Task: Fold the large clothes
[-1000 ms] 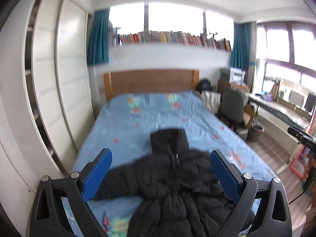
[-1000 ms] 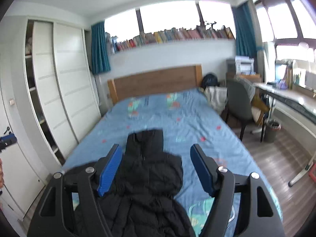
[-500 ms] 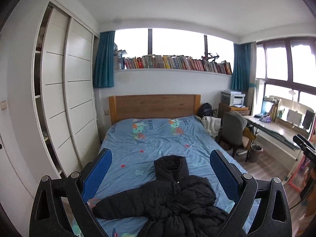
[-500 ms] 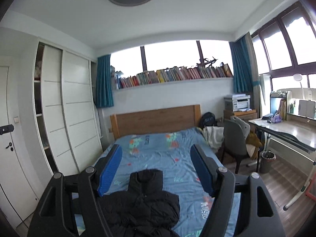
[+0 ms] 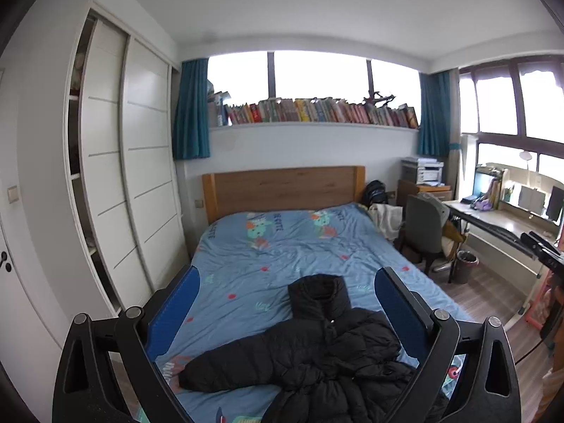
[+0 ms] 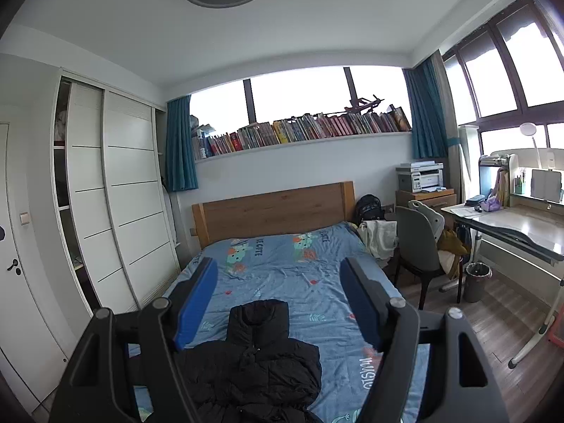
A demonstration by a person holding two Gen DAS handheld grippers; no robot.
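While both tongs point(image 5: 287, 308) point(image 6: 280, 305) gape empty, a black jacket point(image 5: 317, 356) sprawls on the blue bed point(image 5: 282, 246)

Your black puffer jacket point(image 5: 317, 356) lies face-up, rumpled, on the bed's point(image 5: 282, 257) near end; hood toward headboard; one sleeve outstretched.
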